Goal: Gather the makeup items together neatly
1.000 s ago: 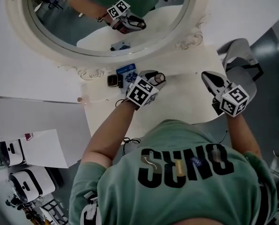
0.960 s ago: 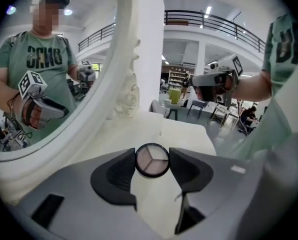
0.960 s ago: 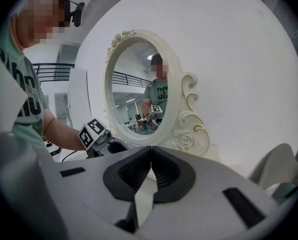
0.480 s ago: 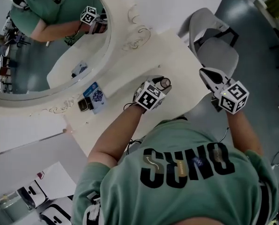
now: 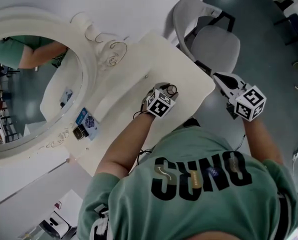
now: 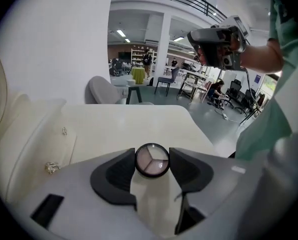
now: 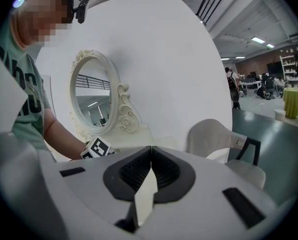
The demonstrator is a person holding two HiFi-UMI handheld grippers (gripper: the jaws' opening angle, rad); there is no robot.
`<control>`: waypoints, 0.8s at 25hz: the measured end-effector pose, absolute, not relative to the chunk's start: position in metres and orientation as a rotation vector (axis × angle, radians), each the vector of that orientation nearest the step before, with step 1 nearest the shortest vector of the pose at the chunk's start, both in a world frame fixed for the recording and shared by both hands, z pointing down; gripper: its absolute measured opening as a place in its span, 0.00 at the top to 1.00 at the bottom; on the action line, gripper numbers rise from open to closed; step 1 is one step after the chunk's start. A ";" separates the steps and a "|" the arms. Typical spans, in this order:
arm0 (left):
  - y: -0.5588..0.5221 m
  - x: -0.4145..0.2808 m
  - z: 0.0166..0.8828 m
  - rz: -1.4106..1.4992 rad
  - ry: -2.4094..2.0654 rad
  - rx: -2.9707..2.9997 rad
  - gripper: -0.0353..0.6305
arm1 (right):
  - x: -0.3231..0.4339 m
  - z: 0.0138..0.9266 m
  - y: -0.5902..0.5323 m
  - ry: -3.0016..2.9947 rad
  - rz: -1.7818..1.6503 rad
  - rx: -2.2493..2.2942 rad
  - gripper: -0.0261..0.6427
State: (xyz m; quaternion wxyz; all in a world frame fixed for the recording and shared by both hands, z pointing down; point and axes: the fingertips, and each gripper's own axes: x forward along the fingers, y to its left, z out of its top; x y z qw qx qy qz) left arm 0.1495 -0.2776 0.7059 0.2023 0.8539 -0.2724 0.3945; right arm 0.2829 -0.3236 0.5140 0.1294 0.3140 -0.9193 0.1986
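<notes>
My left gripper is shut on a small round makeup compact with a black rim and three pale pans, held above the cream vanity table. In the head view that left gripper and the compact hover over the table's right part. A blue patterned makeup packet and a small dark case lie together at the table's far left, by the mirror frame. My right gripper is shut with nothing in it, held in the air off the table's right edge; its pads meet in the right gripper view.
An oval mirror in an ornate cream frame stands along the table's back. A grey chair stands beyond the table's right end. A small metal trinket lies on the table near the frame. Grey floor lies to the right.
The head view has swung round, so the table and mirror have turned and slid left. Both grippers hold much the same places; the left still grips the compact.
</notes>
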 end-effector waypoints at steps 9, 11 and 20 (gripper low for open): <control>-0.275 0.152 0.715 1.069 -0.740 2.375 0.59 | 0.277 0.515 -0.326 -2.656 0.605 0.911 0.97; -0.275 0.151 0.698 0.995 -0.760 2.399 0.58 | 0.269 0.508 -0.327 -2.672 0.587 0.893 0.97; -0.253 0.039 0.589 0.732 -1.083 2.410 0.58 | 0.141 0.453 -0.313 -2.790 0.453 0.641 0.97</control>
